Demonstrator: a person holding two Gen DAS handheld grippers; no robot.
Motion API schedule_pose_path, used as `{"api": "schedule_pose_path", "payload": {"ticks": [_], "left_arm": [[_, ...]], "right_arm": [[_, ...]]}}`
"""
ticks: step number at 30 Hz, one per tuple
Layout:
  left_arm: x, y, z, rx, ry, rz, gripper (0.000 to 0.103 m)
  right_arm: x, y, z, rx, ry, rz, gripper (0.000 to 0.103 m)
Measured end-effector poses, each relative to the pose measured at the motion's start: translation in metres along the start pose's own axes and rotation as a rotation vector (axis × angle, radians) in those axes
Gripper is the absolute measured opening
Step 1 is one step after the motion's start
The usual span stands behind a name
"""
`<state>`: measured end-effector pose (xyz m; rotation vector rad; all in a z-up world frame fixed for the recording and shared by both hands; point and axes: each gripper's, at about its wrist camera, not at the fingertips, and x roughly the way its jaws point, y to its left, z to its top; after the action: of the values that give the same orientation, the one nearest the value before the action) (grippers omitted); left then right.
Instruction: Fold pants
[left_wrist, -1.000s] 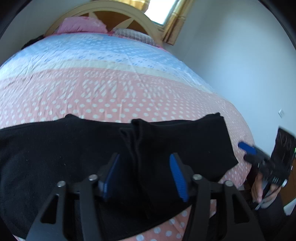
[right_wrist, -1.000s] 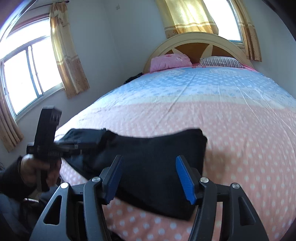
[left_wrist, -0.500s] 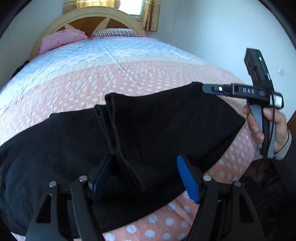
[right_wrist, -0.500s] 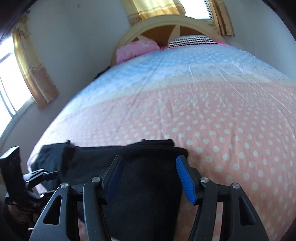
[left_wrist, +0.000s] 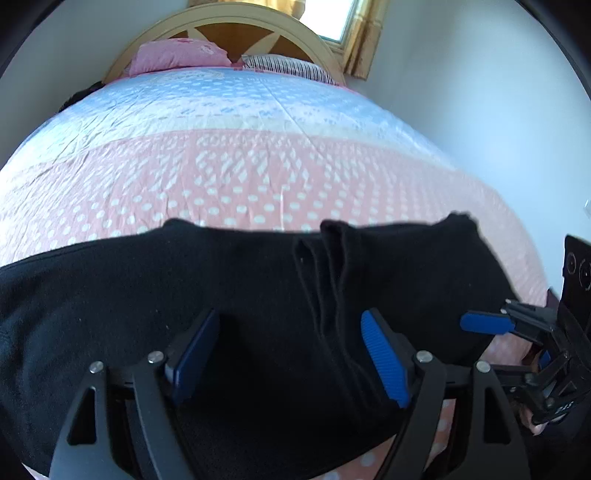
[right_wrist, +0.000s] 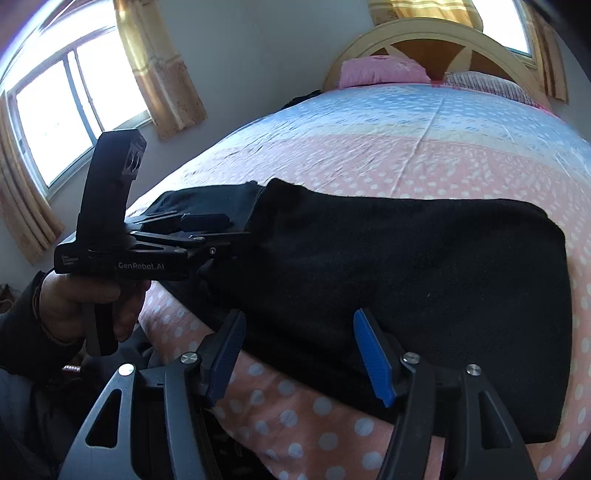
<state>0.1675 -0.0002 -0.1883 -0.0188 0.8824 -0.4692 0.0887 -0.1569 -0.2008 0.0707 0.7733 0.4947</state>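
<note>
The black pants (left_wrist: 155, 295) lie folded across the near edge of the bed, with a stacked fold (left_wrist: 332, 280) running toward me; they also show in the right wrist view (right_wrist: 424, 266). My left gripper (left_wrist: 291, 354) is open, low over the pants, its fingers on either side of the fold's near end. My right gripper (right_wrist: 299, 354) is open over the near edge of the pants' right end. The right gripper also shows at the right of the left wrist view (left_wrist: 517, 332), and the left gripper shows in the right wrist view (right_wrist: 199, 225) at the pants' left end.
The bed (left_wrist: 258, 173) has a pink dotted and blue cover, with a pink pillow (left_wrist: 177, 55), a striped pillow (left_wrist: 291, 66) and a wooden headboard (left_wrist: 229, 29). A white wall (left_wrist: 480, 110) stands on the right, and curtained windows (right_wrist: 55, 110) on the left.
Both grippers stayed open and swung about: the right one pulled back from the pants' right end to the bed's near edge, and the left one turned back over the fold.
</note>
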Motion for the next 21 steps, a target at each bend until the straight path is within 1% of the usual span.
{"api": "schedule_pose_path", "payload": {"ticks": [1,2,5,6,8,10,13,14,17,19,21], "left_arm": [[-0.002,-0.005,-0.004,0.036,-0.015,0.016,0.082],[-0.003,-0.006,-0.006,0.046,-0.015,0.020,0.082],[-0.015,0.004,-0.004,0.004,-0.032,-0.018,0.082],[-0.022,0.009,-0.002,-0.005,-0.048,-0.007,0.082],[-0.041,0.027,0.000,-0.001,-0.092,0.053,0.082],[-0.062,0.054,-0.003,-0.013,-0.121,0.139,0.083],[-0.089,0.106,-0.012,-0.076,-0.130,0.257,0.083],[-0.099,0.125,-0.017,-0.104,-0.130,0.302,0.083],[-0.119,0.170,-0.030,-0.165,-0.138,0.403,0.083],[-0.126,0.198,-0.041,-0.221,-0.134,0.438,0.083],[-0.125,0.221,-0.053,-0.285,-0.117,0.433,0.083]], "right_arm": [[-0.002,0.000,0.002,0.008,0.000,0.010,0.063],[-0.005,-0.003,0.004,0.029,-0.007,0.029,0.063],[-0.019,-0.012,0.004,0.086,-0.062,0.071,0.063],[-0.022,-0.011,0.004,0.089,-0.080,0.071,0.063],[-0.027,-0.013,0.004,0.092,-0.110,0.070,0.063],[-0.030,-0.011,0.006,0.090,-0.132,0.065,0.063],[-0.032,-0.004,0.010,0.070,-0.149,0.052,0.063],[-0.030,0.002,0.012,0.057,-0.150,0.058,0.063],[-0.019,0.020,0.019,0.011,-0.126,0.087,0.063],[-0.002,0.035,0.024,-0.031,-0.101,0.078,0.063],[0.018,0.046,0.026,-0.052,-0.058,0.066,0.063]]}}
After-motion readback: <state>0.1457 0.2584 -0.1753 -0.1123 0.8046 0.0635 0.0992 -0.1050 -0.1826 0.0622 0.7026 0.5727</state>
